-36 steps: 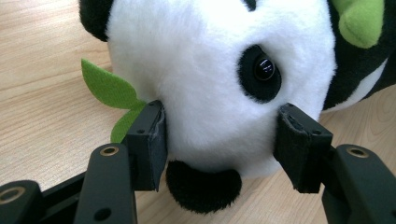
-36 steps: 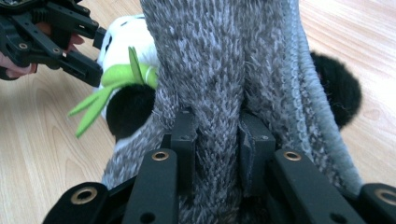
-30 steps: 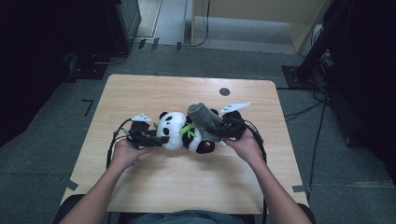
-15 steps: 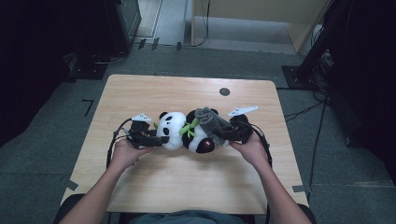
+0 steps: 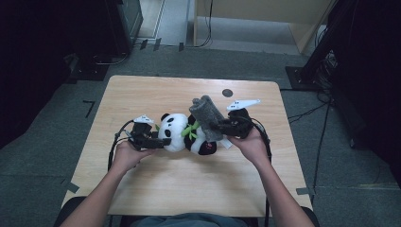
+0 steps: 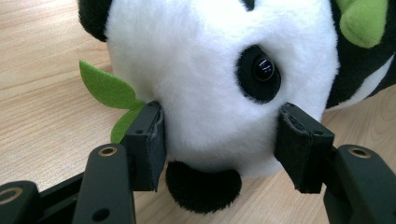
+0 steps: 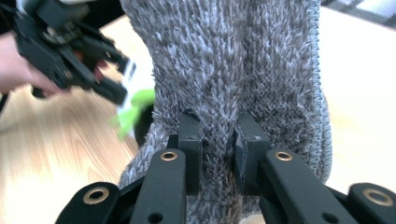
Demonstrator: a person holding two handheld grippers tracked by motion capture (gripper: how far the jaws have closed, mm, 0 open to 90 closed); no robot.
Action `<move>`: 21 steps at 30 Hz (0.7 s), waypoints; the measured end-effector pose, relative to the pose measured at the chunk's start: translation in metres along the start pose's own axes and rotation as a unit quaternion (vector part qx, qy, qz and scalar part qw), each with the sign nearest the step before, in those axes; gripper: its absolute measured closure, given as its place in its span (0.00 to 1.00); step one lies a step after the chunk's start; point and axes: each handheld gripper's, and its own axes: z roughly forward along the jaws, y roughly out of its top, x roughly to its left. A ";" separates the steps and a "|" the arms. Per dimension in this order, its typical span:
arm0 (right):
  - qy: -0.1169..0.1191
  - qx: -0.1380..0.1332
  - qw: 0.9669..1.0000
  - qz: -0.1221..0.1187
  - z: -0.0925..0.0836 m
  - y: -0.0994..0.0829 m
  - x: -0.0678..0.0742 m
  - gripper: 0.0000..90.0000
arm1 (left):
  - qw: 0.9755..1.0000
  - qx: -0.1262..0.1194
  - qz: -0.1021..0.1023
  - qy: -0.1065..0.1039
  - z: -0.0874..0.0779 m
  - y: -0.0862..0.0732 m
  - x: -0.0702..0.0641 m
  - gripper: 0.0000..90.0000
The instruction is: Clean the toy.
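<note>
Wooden table (image 5: 142, 189) under both tongs; left gripper (image 6: 219, 144) pinching panda plush (image 6: 219, 70) by the head, holding it down; right gripper (image 7: 218, 149), jaws just closing, pressed on grey fuzzy cloth (image 7: 233, 70); compared with one second before, cloth lifted higher off panda; probably peeling it away.

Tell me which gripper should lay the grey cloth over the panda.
Right. The right gripper is already shut on the grey cloth, holding it above the panda. The left gripper clamps the panda's head, steadying it on the table.
</note>
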 end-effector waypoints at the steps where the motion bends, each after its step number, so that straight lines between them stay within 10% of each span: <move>1: 0.001 0.000 1.000 -0.001 0.002 0.004 0.001 0.85 | 1.000 -0.001 0.000 0.000 0.000 0.000 0.000 0.45; 12: -0.003 0.048 0.999 -0.016 0.049 0.021 0.006 0.83 | 1.000 -0.001 -0.001 -0.001 0.000 0.000 0.001 0.45; 21: -0.014 0.013 1.000 -0.019 0.053 0.024 0.007 0.59 | 1.000 -0.001 -0.001 -0.001 0.000 0.000 0.001 0.45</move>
